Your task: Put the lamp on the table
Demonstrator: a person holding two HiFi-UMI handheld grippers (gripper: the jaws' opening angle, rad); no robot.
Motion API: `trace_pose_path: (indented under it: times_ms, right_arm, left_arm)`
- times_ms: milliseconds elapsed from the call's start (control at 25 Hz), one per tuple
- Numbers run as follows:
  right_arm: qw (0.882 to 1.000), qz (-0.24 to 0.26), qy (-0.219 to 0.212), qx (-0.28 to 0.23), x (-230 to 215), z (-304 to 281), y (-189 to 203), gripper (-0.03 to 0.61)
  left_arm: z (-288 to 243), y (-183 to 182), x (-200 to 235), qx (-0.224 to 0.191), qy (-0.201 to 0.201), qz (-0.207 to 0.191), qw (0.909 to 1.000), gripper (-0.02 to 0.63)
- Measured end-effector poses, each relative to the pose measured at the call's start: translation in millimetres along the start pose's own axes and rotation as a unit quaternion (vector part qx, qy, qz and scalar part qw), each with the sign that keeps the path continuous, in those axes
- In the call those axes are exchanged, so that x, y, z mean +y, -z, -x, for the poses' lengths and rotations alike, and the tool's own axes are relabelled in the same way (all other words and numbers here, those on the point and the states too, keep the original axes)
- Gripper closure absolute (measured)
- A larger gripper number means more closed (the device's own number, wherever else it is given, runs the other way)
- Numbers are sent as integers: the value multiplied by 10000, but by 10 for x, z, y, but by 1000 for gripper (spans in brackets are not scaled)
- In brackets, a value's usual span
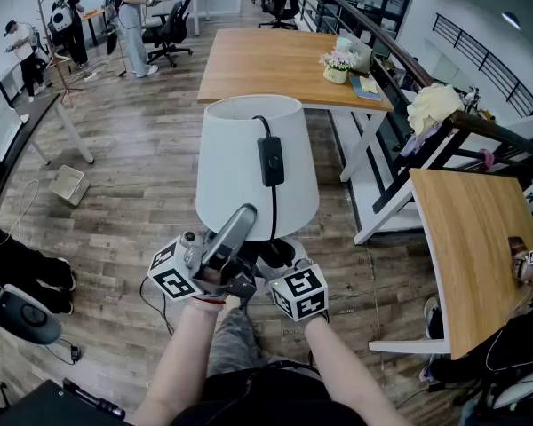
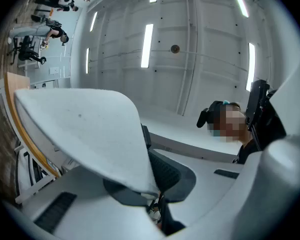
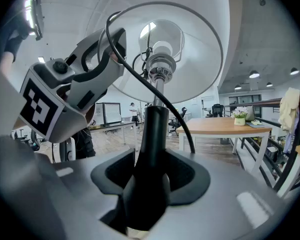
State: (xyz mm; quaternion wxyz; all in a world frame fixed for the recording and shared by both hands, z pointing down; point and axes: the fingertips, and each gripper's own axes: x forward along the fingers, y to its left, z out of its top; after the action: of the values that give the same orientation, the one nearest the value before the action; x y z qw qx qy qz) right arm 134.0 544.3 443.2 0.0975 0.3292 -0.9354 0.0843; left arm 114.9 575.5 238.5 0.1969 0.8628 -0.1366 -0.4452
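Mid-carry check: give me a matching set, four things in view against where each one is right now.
1. white fabric lampshade
2. black inline switch
3. black lamp stem
4. small pot of flowers

A. on the far wooden table
B. clamped in the right gripper
C. rim pinched by the left gripper
D. hanging on its cord against the shade's side

Pairs: 1-C, 2-D, 3-B, 4-A.
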Motion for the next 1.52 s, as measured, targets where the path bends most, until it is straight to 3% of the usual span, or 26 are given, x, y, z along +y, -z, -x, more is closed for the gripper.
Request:
trace_pose_path:
  times_ms: [840, 1120, 1520]
  right_arm:
    - [9995, -180, 261, -77, -1331, -1929, -596, 380]
    - [9992, -149, 342, -107, -1518, -2355, -717, 380]
    - [9996, -237, 140, 115, -1607, -2820, -609, 380]
  left_arm:
    - [-575, -1078, 2130, 280, 93, 359, 9989, 611]
    - [-606, -1358, 2502, 319, 214, 421, 9984, 611]
    - [-454, -1600, 3006, 123, -99, 419, 9990, 609]
